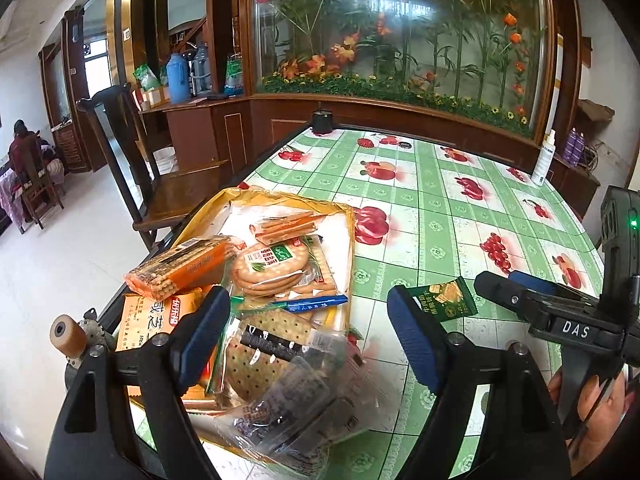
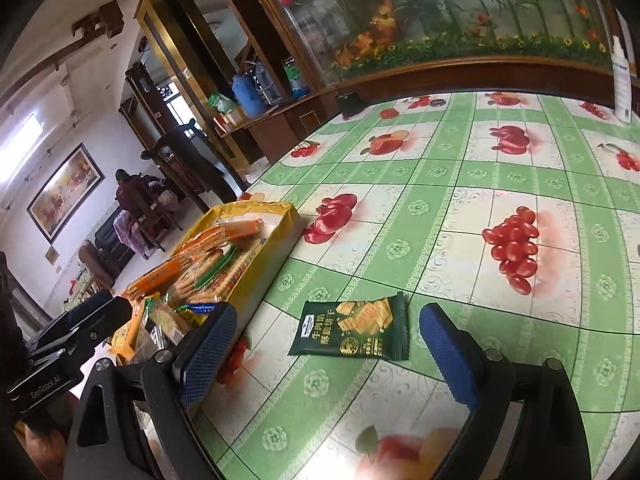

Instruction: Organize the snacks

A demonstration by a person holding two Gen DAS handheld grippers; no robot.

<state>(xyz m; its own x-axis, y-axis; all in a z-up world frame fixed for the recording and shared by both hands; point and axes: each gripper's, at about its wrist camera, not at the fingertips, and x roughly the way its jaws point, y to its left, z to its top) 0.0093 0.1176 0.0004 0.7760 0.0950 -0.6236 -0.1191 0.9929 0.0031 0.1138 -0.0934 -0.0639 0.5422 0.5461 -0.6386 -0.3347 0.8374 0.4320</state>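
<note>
Snacks fill the yellow cardboard tray [image 1: 349,240]; one dark green foil cracker packet [image 2: 354,330] lies just beside it, right gripper [image 2: 328,356] spread wide before it, ready to close; left gripper [image 1: 308,340] hangs empty, jaws apart, above the tray.

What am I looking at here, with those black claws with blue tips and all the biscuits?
No robot: a person holds a two-finger grasping tool in each hand, each carrying a wide-angle camera looking along its fingers. One picture is from the left tool, above a yellow cardboard tray heaped with biscuit packets. The other is from the right tool, facing a dark green snack packet that lies alone on the green fruit-print tablecloth beside the tray. Both tools are open and hold nothing. A white spray bottle stands at the far edge.
</note>
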